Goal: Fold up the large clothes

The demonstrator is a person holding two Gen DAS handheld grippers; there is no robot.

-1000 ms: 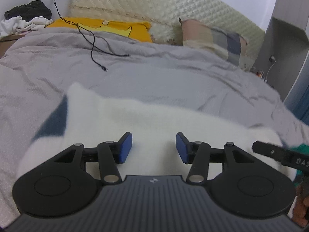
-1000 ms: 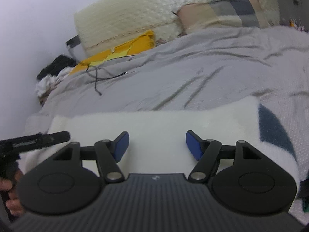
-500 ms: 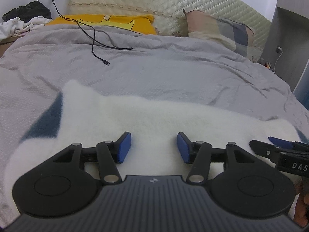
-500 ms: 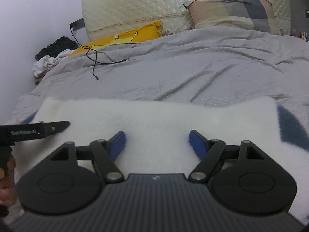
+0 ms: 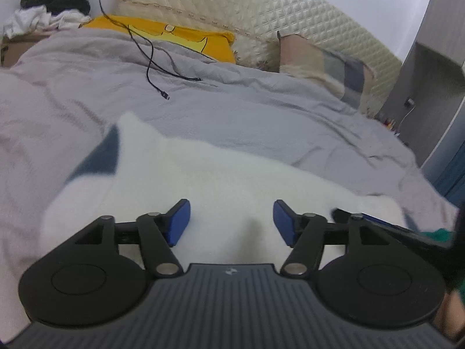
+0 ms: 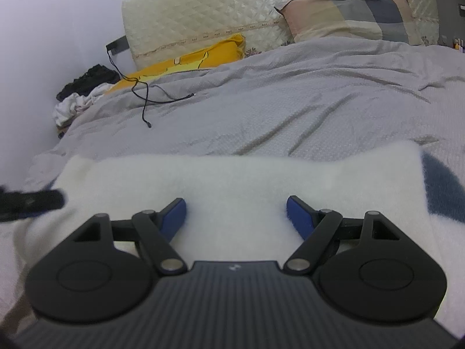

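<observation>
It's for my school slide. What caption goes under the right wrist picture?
Open right gripper above a fluffy white garment with navy patches on a grey bedspread.

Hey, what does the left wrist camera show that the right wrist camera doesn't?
Only the left wrist view shows the grey wardrobe at the right edge and a green cloth beside the white garment.

Only the right wrist view shows the plaid pillow sharply, nearly whole.

Both show that garment with its dark blue patch, the grey duvet, yellow pillow, black cable, clothes heap and each open tool, left tool and right tool.
</observation>
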